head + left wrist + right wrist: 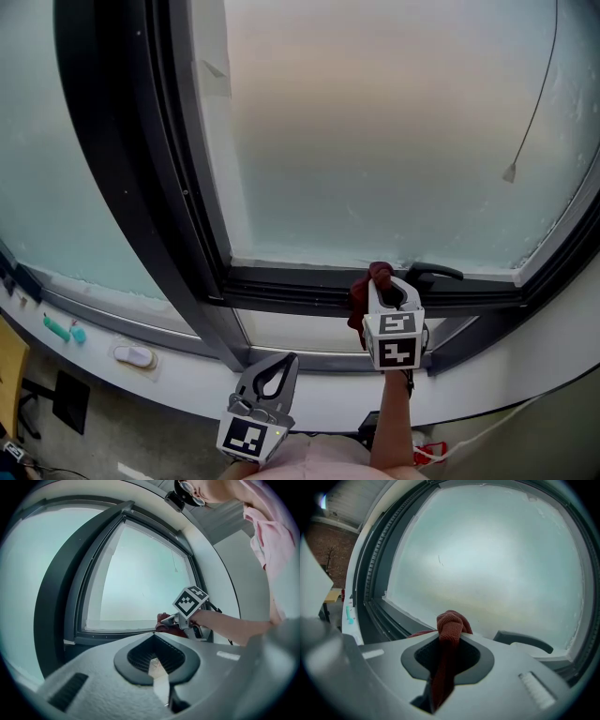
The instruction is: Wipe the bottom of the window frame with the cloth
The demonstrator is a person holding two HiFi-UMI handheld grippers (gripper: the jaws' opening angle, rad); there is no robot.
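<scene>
A dark red cloth (pixel 360 298) is bunched against the bottom rail of the dark window frame (pixel 291 286), just left of a black window handle (pixel 433 272). My right gripper (pixel 382 278) is shut on that cloth, and in the right gripper view the cloth (pixel 450 623) bulges out between the closed jaws of the gripper (pixel 450 638), above the frame rail (pixel 393 616). My left gripper (pixel 285 362) hangs lower and to the left, off the frame, shut and holding nothing. From the left gripper view (pixel 157 638), the cloth (pixel 164 618) shows beside the right gripper's marker cube.
A white sill (pixel 187 380) runs under the frame, carrying a teal object (pixel 58 328) and a small white object (pixel 133 355) at the left. A thin cord with a pull (pixel 511 172) hangs over the frosted pane. The handle (pixel 522 639) juts out right of the cloth.
</scene>
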